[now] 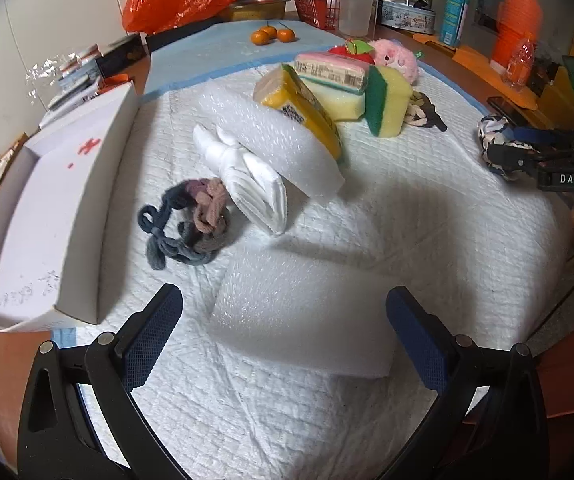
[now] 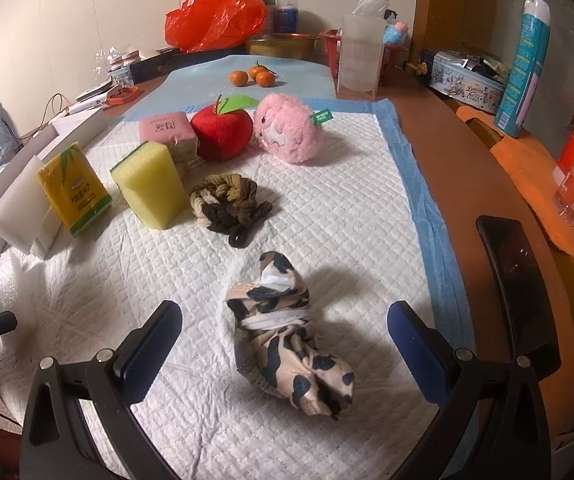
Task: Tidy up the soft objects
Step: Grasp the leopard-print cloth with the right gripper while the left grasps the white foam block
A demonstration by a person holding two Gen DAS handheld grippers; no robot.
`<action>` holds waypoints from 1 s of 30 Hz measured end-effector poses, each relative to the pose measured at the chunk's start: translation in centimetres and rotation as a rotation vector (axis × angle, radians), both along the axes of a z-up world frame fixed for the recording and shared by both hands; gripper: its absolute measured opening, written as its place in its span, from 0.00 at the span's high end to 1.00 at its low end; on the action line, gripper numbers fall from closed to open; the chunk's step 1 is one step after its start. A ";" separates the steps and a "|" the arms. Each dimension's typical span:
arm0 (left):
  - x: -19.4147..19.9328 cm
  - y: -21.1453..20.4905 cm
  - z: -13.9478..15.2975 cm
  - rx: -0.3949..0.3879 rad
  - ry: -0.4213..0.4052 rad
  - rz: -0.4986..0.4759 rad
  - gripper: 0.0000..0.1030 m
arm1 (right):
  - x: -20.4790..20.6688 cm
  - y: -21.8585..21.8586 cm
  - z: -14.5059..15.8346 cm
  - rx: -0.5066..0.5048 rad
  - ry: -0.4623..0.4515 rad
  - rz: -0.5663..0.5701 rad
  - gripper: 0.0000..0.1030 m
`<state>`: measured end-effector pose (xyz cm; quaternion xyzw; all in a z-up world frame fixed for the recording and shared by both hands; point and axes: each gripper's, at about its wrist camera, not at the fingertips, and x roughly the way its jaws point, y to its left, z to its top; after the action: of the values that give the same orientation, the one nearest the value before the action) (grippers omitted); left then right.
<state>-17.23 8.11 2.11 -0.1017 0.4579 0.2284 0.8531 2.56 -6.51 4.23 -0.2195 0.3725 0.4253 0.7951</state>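
Two hand-held grippers hover over a white quilted pad [image 2: 327, 200] spread on a table.

The left gripper [image 1: 285, 322] has its jaws spread wide and holds nothing. Between its two blue fingers lies a flat white foam block [image 1: 307, 320], touching neither finger. Ahead of the jaws and a little left sits a tangle of dark and pink hair ties [image 1: 191, 224], with a knotted white cloth [image 1: 247, 184] just beyond it and a bubble-wrap sheet [image 1: 279, 140] leaning behind. Left of the jaws stands an open white box [image 1: 47, 216].

The right gripper [image 2: 285, 336] is also wide open and empty. A knotted cow-print cloth [image 2: 287, 336] lies between its fingers, apart from both. Farther ahead are brown hair ties [image 2: 227, 200], a yellow sponge [image 2: 151, 184], a yellow tissue pack [image 2: 73, 190], a red plush apple [image 2: 221, 132] and a pink plush ball [image 2: 287, 130].
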 end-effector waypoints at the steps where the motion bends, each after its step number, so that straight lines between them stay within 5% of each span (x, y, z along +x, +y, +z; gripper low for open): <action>1: -0.3 0.1 0.3 -0.001 -0.015 0.002 0.00 | 0.0 -0.1 0.0 0.001 0.002 -0.001 0.00; 8: -3.2 2.8 0.5 -0.162 -0.043 0.145 0.00 | 0.1 -0.4 0.3 0.023 0.012 -0.016 0.00; 14: -4.8 3.7 -0.4 -0.517 -0.098 0.286 0.00 | 0.5 -0.7 0.1 0.031 0.039 -0.014 0.00; 18: -3.2 3.0 -0.6 -0.607 -0.110 0.291 0.00 | 0.6 -0.8 0.2 0.028 0.034 0.018 0.00; 24: 0.6 3.4 -0.4 -0.537 -0.049 0.328 0.00 | 0.9 -0.7 0.3 0.024 0.028 0.083 0.00; 30: 4.2 2.7 -0.8 -0.365 0.066 0.400 0.03 | 0.5 -0.1 0.7 0.034 0.006 0.147 0.00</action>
<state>-13.01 10.81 1.33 -0.3348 0.4900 0.3093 0.7431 3.04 -6.65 4.98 -0.2317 0.3506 0.4895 0.7641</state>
